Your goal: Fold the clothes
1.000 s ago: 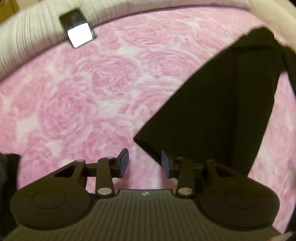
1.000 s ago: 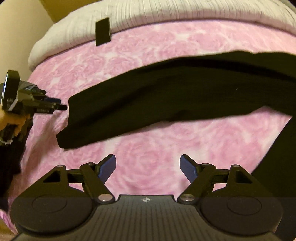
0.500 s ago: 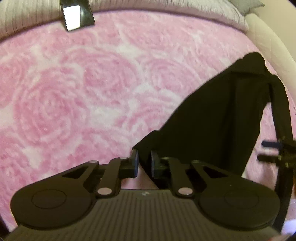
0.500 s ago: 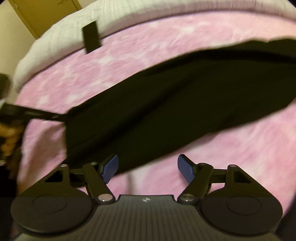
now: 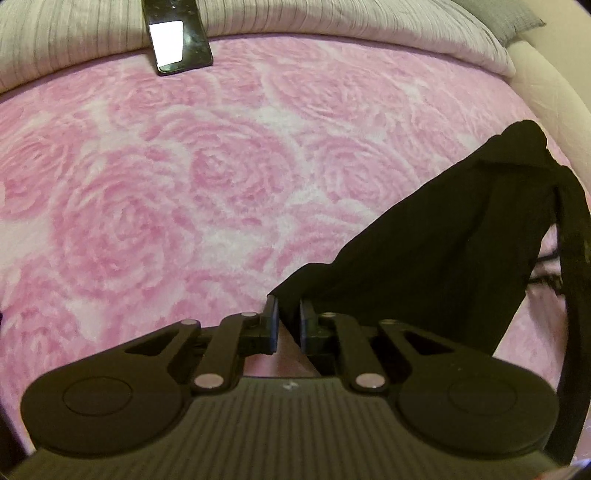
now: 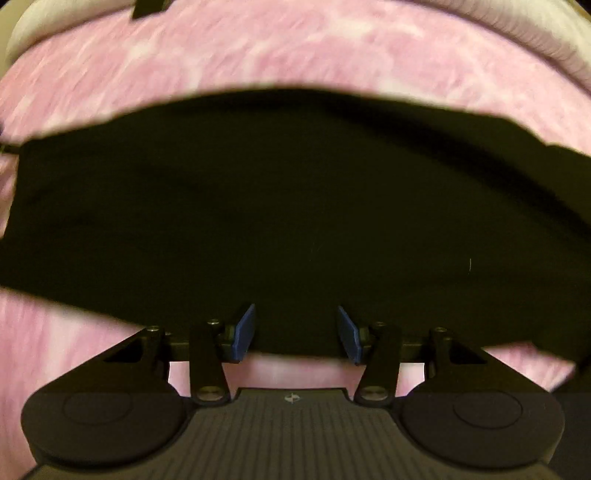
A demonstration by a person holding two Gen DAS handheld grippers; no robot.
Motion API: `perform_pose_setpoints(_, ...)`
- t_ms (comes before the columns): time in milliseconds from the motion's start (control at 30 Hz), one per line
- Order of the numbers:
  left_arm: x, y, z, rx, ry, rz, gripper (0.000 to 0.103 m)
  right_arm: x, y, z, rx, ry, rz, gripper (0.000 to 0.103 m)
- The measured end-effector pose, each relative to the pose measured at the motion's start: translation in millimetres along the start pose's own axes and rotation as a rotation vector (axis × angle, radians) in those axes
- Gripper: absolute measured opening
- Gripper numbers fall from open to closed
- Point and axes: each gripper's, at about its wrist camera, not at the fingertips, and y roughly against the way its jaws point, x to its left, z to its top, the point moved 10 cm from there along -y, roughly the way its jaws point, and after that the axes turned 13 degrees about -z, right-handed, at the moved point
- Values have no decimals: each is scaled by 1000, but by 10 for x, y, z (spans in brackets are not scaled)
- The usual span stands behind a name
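Note:
A black garment point(image 5: 443, 236) lies on a pink rose-patterned blanket point(image 5: 166, 192). My left gripper point(image 5: 288, 314) is shut on the garment's near corner, with the cloth pinched between the black pads. In the right wrist view the garment point(image 6: 295, 206) fills the middle as a wide dark band. My right gripper point(image 6: 295, 328) is open, its blue pads point(image 6: 245, 328) spread over the garment's near edge, with nothing held between them.
A black phone point(image 5: 173, 35) with a lit screen lies at the far edge of the blanket against striped white bedding point(image 5: 332, 18). A cream bed edge point(image 5: 554, 88) curves along the right. The right wrist view is motion-blurred.
My left gripper closed on the garment's corner. My right gripper moved forward to the garment's near edge and its fingers narrowed but stay open.

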Motion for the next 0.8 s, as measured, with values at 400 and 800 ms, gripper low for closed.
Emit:
perform_pose_setpoints(400, 165, 99, 7, 11, 10, 71, 7, 487, 11, 283, -144, 60, 68, 45)
perform_pose_setpoints(800, -118, -20, -222, 54, 137, -175, 22, 1102, 489, 35, -162, 68, 85, 46)
